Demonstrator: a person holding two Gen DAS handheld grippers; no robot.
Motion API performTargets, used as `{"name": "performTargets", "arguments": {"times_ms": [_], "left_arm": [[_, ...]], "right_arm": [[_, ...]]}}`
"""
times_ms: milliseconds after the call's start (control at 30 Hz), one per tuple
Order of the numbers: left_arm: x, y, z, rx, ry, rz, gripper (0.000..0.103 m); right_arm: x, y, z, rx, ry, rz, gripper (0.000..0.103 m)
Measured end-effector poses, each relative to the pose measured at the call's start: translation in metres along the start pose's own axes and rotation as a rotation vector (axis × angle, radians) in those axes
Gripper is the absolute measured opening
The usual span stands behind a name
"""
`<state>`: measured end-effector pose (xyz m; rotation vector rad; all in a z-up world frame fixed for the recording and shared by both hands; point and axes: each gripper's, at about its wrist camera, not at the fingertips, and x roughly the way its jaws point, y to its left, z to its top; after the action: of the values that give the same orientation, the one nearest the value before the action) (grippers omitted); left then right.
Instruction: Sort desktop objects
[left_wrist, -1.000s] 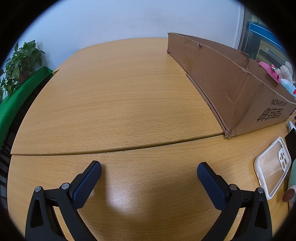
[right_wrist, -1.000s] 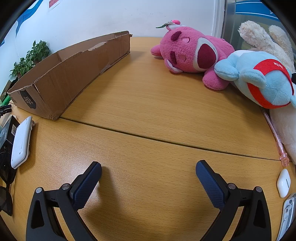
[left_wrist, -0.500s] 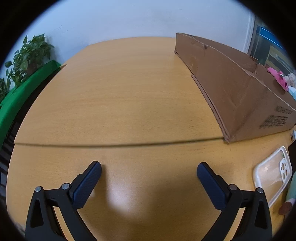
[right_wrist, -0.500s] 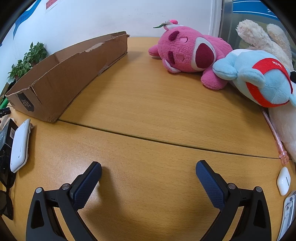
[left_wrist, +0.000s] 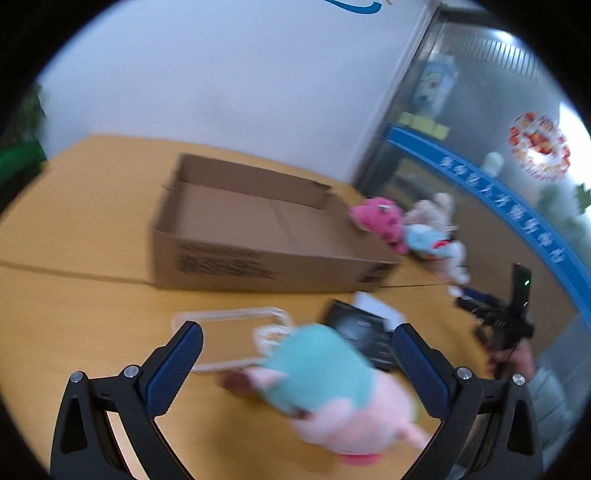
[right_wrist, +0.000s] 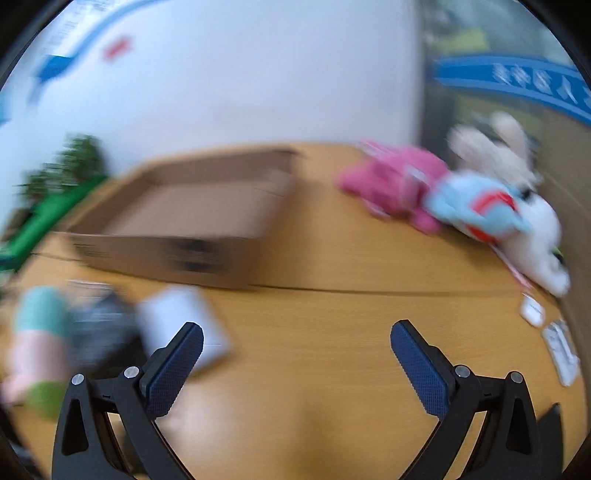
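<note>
Left wrist view: my left gripper has its jaws wide apart, gripping nothing. A teal-and-pink plush lies low centre between the fingers; whether the pads touch it I can't tell. Just above it, a clear phone case left of centre and a black flat item to the right, both on the wooden desk. Mid-frame sits the open cardboard box, nothing visible inside. Right of the box's far end, a pile of plush toys.

Right wrist view, heavily blurred: my right gripper is spread open too, over bare desk. White flat object just behind its left finger, small white earbud case at right edge, box mid-left.
</note>
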<state>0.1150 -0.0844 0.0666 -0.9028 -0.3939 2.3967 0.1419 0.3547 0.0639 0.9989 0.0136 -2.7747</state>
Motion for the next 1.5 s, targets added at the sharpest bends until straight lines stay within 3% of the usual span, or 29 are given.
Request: {"name": "performTargets", "arguments": {"times_ms": [100,233,300,333,367,400,533,667,833,900,967,1000,1033,1133,1267,1400,1500], "left_arm": [[0.023,-0.010,-0.014,-0.068,0.099,-0.072,0.102],[0.052,-0.011,-0.031,-0.140,0.183,-0.056,0.101],[0.063,-0.005,-0.040,-0.173,0.225,-0.038,0.099],[0.067,-0.003,-0.045,-0.181,0.254,-0.025,0.092],[0.069,0.001,-0.050,-0.201,0.276,-0.034,0.092],[0.067,0.003,-0.056,-0.228,0.275,-0.071,0.090],[0.055,0.009,-0.062,-0.241,0.275,-0.102,0.089],[0.047,0.013,-0.066,-0.246,0.273,-0.090,0.089],[0.038,0.020,-0.071,-0.258,0.279,-0.107,0.085],[0.037,0.018,-0.072,-0.251,0.278,-0.110,0.084],[0.037,0.018,-0.072,-0.257,0.276,-0.111,0.082],[0.037,0.016,-0.071,-0.256,0.275,-0.109,0.081],[0.037,0.015,-0.070,-0.248,0.272,-0.102,0.079],[0.036,0.010,-0.067,-0.235,0.263,-0.101,0.073],[0.025,-0.012,-0.049,-0.160,0.217,-0.103,0.072],[0.013,-0.040,0.001,-0.061,0.120,-0.107,0.071],[0.001,-0.058,0.058,0.035,0.023,-0.113,0.071]], "right_arm": [[-0.028,0.063,0.001,-0.125,-0.023,0.079,0.103],[-0.053,0.148,-0.018,-0.286,-0.030,0.148,0.103],[-0.054,0.174,-0.026,-0.279,-0.015,0.201,0.103],[-0.048,0.187,-0.032,-0.256,0.025,0.271,0.103],[-0.043,0.197,-0.037,-0.249,0.065,0.323,0.103],[-0.036,0.205,-0.043,-0.253,0.100,0.354,0.103],[-0.003,0.239,-0.061,-0.304,0.209,0.363,0.103],[0.027,0.256,-0.069,-0.249,0.306,0.430,0.102],[0.015,0.269,-0.075,-0.285,0.322,0.502,0.102],[0.020,0.260,-0.074,-0.273,0.302,0.468,0.103],[0.035,0.254,-0.071,-0.226,0.340,0.450,0.103],[0.042,0.252,-0.070,-0.194,0.358,0.482,0.101],[0.045,0.254,-0.070,-0.179,0.364,0.534,0.092],[0.041,0.263,-0.071,-0.240,0.336,0.509,0.091],[0.030,0.248,-0.067,-0.203,0.296,0.536,0.083],[0.009,0.249,-0.034,-0.217,0.182,0.488,0.083],[-0.004,0.242,0.015,-0.219,0.064,0.473,0.083]]}}
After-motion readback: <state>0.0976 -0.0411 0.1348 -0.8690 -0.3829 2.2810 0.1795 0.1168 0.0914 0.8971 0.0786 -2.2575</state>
